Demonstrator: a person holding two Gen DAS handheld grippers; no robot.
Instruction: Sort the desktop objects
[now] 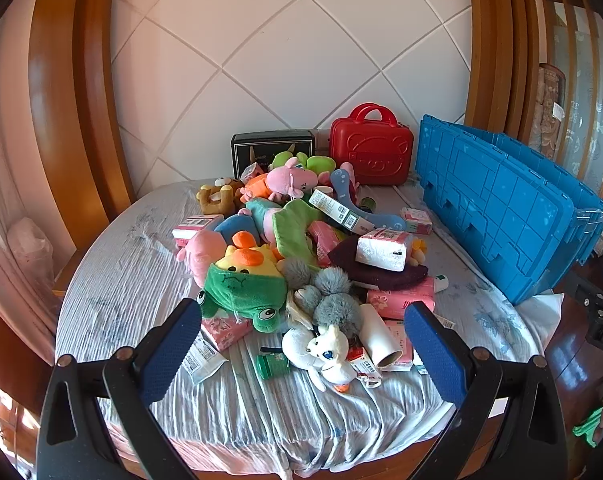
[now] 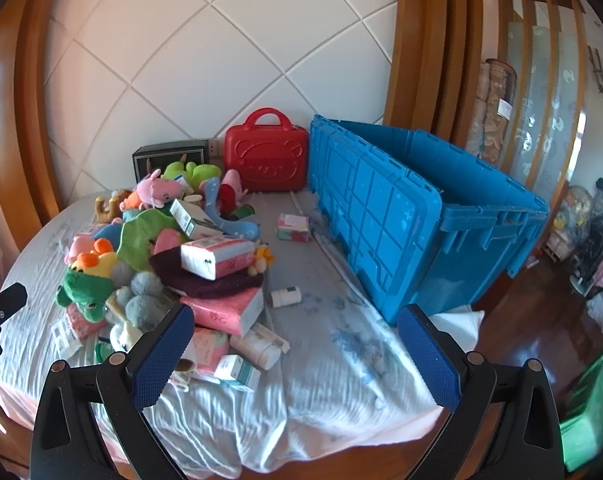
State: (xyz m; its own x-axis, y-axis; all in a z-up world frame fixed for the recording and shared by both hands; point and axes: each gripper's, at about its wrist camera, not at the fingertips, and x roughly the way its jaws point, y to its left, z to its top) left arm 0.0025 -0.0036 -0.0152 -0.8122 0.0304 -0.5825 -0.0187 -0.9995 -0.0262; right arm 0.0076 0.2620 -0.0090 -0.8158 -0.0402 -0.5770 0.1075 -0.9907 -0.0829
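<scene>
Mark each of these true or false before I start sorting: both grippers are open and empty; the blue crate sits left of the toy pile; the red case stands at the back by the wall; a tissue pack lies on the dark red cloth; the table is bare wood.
1. The left gripper and right gripper are open and empty. True.
2. The blue crate sits left of the toy pile. False: it is to the right.
3. The red case stands at the back by the wall. True.
4. A tissue pack lies on the dark red cloth. True.
5. The table is bare wood. False: a pale wrinkled tablecloth covers it.
</scene>
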